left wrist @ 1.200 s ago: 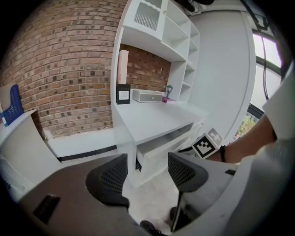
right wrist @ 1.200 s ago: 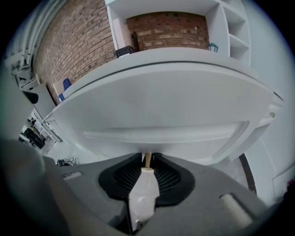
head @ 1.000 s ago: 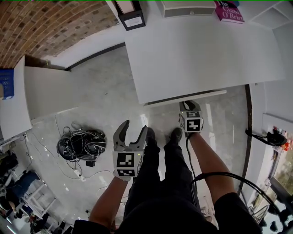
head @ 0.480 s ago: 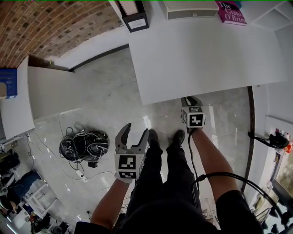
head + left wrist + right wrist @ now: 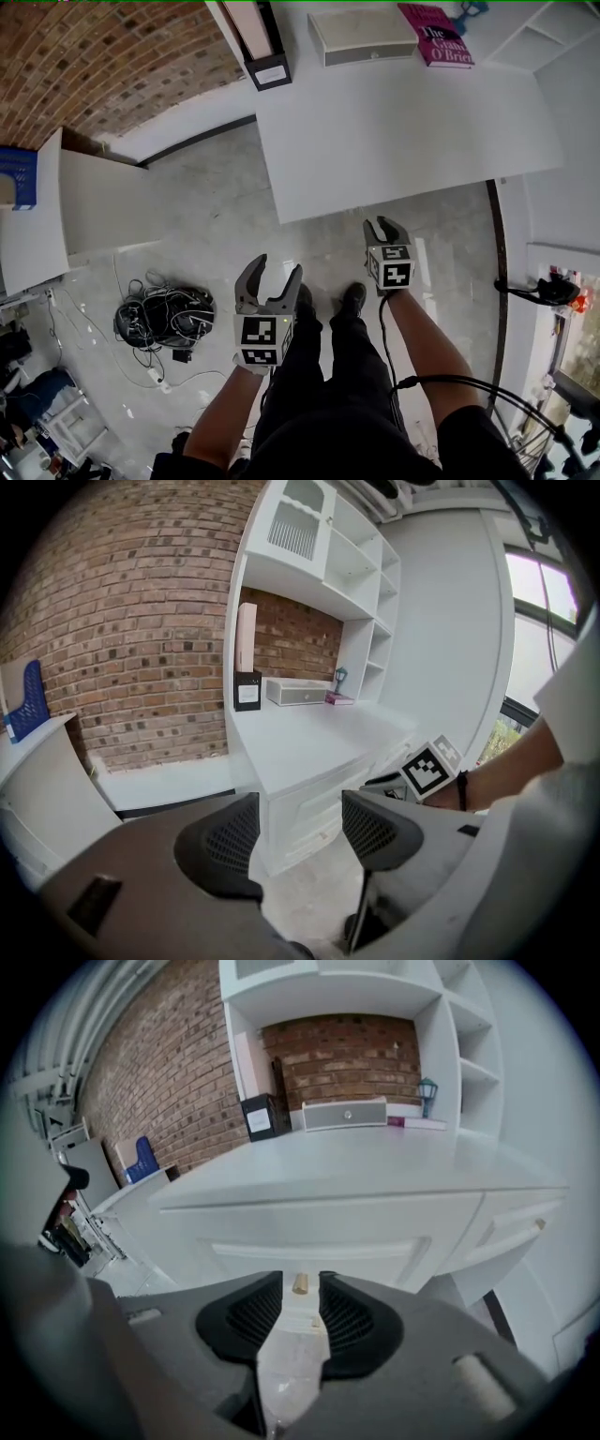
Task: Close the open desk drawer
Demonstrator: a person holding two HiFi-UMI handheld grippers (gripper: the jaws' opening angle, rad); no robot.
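While left tongs (image 5: 274,274) stand spread, right tongs (image 5: 385,228), just opened, seemingly clear the drawer knob (image 5: 300,1283).

Likely an office: white desk (image 5: 403,122), shelves (image 5: 347,564), brick wall (image 5: 141,621), tangled cables (image 5: 159,314) on floor (image 5: 216,225).

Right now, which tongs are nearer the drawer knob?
Right. The right tongs closely face the knob, jaws just opened, the knob in line with their gap but not gripped. The left tongs hang open farther back from the desk.
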